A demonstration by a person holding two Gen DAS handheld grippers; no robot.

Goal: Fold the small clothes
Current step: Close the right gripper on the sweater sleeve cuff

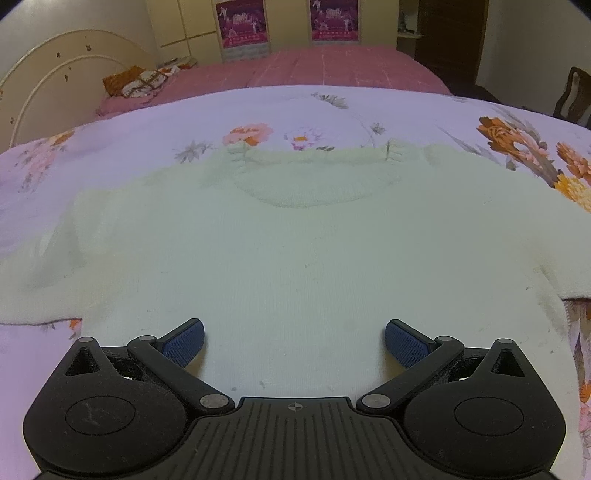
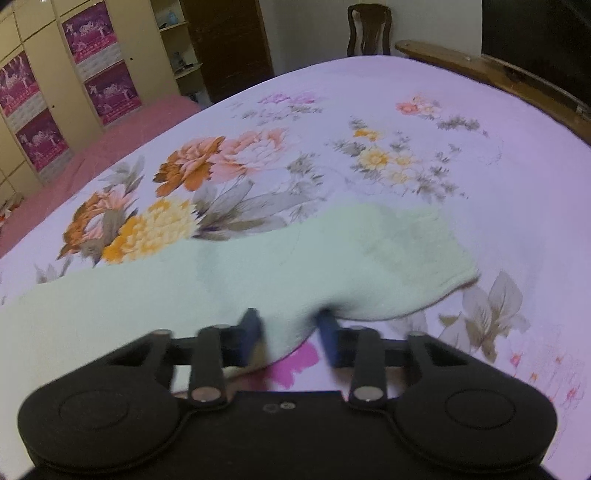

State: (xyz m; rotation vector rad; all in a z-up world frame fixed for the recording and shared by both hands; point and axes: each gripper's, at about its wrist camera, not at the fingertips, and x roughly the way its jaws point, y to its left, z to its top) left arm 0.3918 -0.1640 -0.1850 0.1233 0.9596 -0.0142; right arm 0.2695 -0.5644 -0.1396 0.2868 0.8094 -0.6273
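Floral bedsheet (image 1: pixel 147 147) in foreground; pink bedspread (image 1: pixel 314 68) beyond, with patterned pillow (image 1: pixel 140 83), white headboard (image 1: pixel 48 74), wardrobe posters (image 2: pixel 99 74), and wooden chair (image 2: pixel 369 29).

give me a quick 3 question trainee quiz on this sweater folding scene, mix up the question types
1. True or false: the left tongs are wide open above the sweater.
2. Which part do the right tongs straddle? A) neckline B) sleeve C) hem
3. Fill in: the sweater lies on a ____ bedsheet.

Key: 1 true; 2 B; 3 floral
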